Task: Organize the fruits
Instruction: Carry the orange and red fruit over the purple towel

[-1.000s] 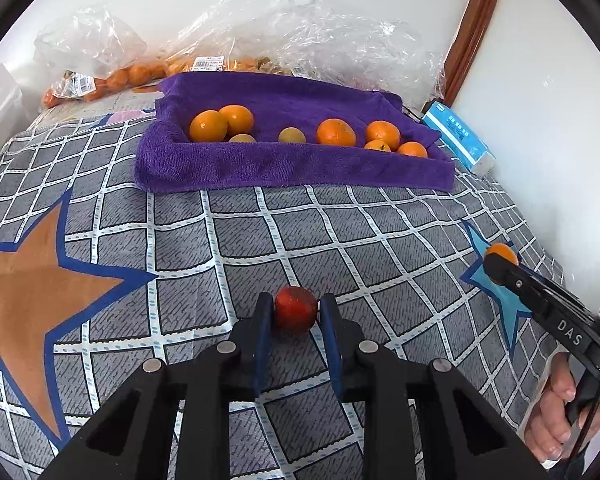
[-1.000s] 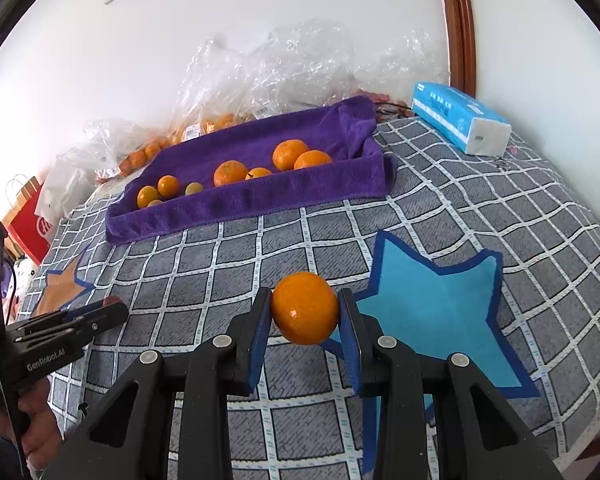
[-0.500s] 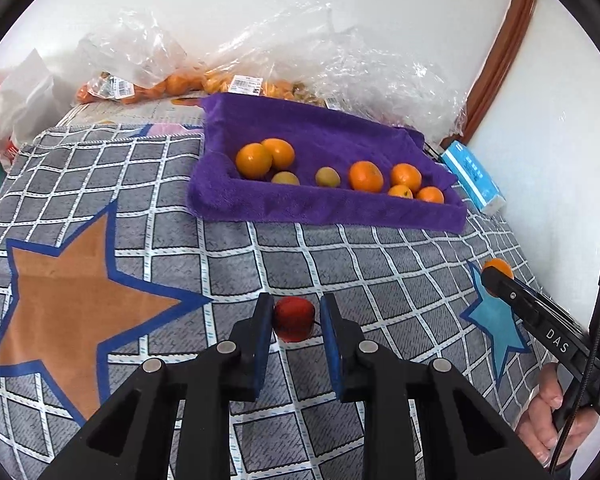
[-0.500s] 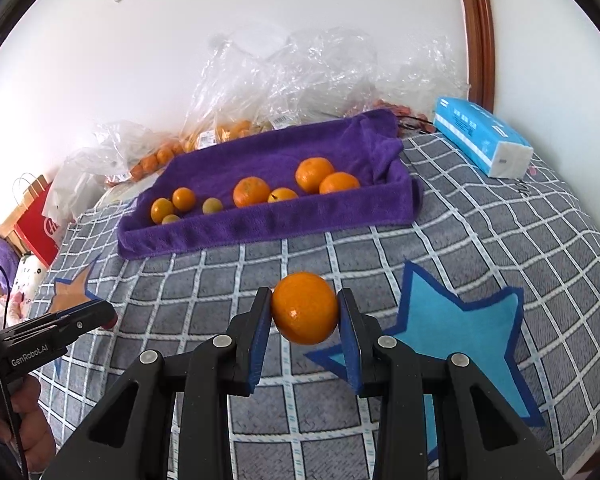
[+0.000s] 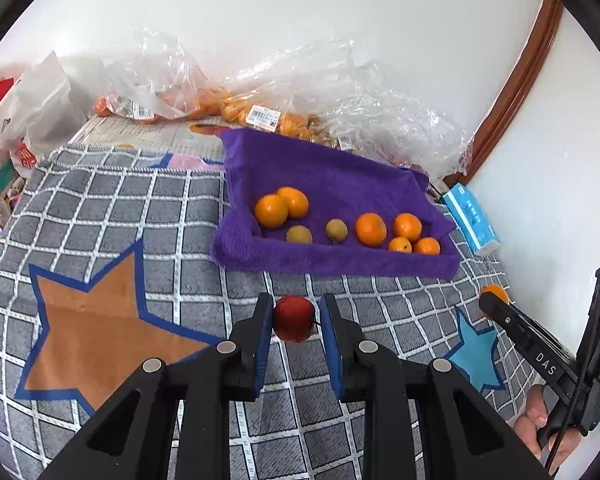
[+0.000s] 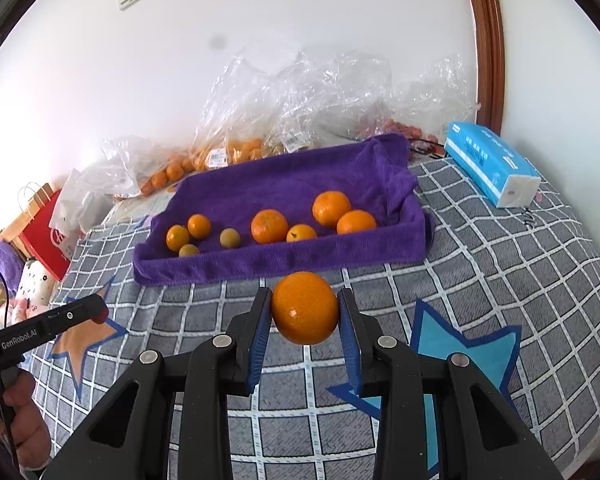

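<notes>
While both hands carried fruit above the grey checked bed cover (image 5: 148, 208), the step looked like bringing two more pieces to the purple towel-lined tray (image 5: 332, 268). The left claw (image 5: 295, 320) was clamped on a small round red fruit (image 5: 294, 318). The right claw (image 6: 305, 312) was clamped on a big round orange (image 6: 305, 308). Both fruits hung in the air, near the tray's front edge but not over it. Next, I think each claw had to reach over that edge, go low, then let go softly so nothing rolled. Inside the tray lay six oranges (image 6: 269, 225) and two small yellow-green fruits (image 6: 230, 237).
</notes>
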A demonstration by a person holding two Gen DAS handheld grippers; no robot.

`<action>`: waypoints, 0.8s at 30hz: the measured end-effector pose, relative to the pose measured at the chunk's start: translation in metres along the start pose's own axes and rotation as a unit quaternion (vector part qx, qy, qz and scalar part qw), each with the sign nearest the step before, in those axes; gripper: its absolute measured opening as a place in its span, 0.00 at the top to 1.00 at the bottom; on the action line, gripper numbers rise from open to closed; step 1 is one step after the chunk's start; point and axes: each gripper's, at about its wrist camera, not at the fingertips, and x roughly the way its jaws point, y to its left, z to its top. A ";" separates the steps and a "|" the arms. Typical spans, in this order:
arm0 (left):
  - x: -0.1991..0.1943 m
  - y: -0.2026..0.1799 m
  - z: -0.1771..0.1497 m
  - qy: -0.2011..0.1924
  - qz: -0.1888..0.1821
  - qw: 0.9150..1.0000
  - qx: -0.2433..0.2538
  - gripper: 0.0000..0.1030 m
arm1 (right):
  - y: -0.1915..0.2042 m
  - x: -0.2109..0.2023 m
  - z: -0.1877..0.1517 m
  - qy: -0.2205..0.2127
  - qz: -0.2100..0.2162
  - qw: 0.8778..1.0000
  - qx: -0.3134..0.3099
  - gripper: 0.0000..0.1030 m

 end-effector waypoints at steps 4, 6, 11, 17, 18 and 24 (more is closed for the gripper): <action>-0.004 0.005 0.008 -0.007 -0.003 1.000 -0.008 0.78 | 0.004 0.001 0.008 -0.003 0.000 1.000 0.000 0.68; -0.004 0.008 0.011 -0.008 -0.004 1.000 -0.011 0.78 | 0.006 0.003 0.011 -0.005 0.000 1.000 -0.001 0.68; -0.001 0.013 0.017 -0.008 -0.005 1.000 -0.017 0.78 | 0.008 0.004 0.016 -0.009 0.001 1.000 -0.005 0.68; 0.001 0.017 0.018 -0.007 -0.002 1.000 -0.019 0.78 | 0.009 0.012 0.016 -0.007 0.001 1.000 -0.008 0.68; 0.001 0.018 0.018 -0.007 -0.003 1.000 -0.019 0.78 | 0.008 0.013 0.016 -0.005 0.000 1.000 -0.006 0.68; 0.005 0.019 0.019 -0.004 -0.006 1.000 -0.019 0.78 | 0.006 0.018 0.018 -0.002 -0.001 1.000 -0.001 0.68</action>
